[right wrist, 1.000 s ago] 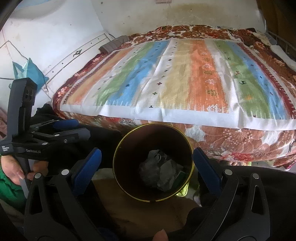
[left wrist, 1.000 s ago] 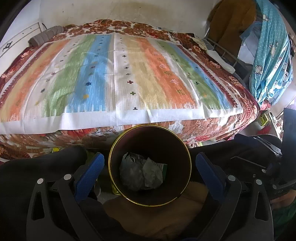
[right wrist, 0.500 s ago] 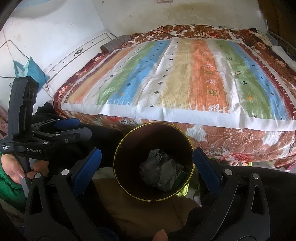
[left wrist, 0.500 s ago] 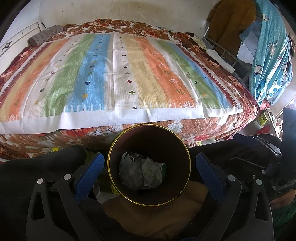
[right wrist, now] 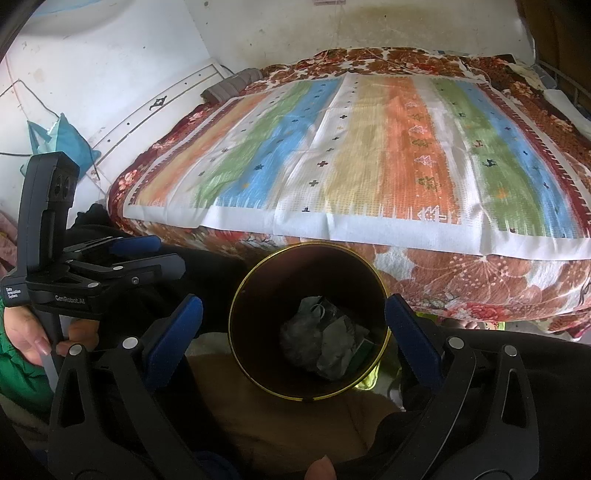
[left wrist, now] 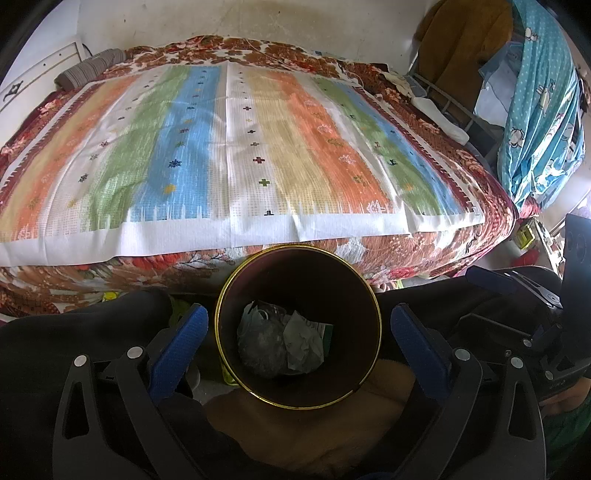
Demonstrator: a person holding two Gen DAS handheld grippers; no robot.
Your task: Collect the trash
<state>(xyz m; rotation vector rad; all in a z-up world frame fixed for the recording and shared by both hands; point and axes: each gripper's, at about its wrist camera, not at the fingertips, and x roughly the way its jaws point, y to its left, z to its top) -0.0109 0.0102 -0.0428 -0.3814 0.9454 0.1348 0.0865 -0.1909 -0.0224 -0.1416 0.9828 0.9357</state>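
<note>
My left gripper (left wrist: 297,334) is nearest, its two blue-padded fingers (left wrist: 177,341) spread wide with nothing between them but open air above the bin; my right gripper (right wrist: 293,328) is spread just as wide, also holding nothing, its blue pads (right wrist: 412,341) flanking the same bin from the other side; in the right wrist view my left hand (right wrist: 35,338) grips the handle of the left gripper, a green sleeve beside it; below both grippers lies dark clothing and a brown fabric (left wrist: 317,432). Between the fingers stands the trash bin (left wrist: 365,295), a round dark container with a thin gold rim, seen from above; at its bottom sits the trash (left wrist: 284,341), a crumpled grey wad touching pale crumpled paper, with a bit of green packaging beside them; in the right wrist view the same trash (right wrist: 327,341) lies toward the bin's right wall. Just beyond the bin rises the bed (left wrist: 480,236), draped in a red-brown floral blanket; on top lies a striped cloth (left wrist: 236,147) with orange, green, blue and cream bands; at the far corner rests a grey folded item (left wrist: 90,68); to the right hangs a blue patterned fabric (left wrist: 539,122); behind all is a pale wall (left wrist: 240,18).
</note>
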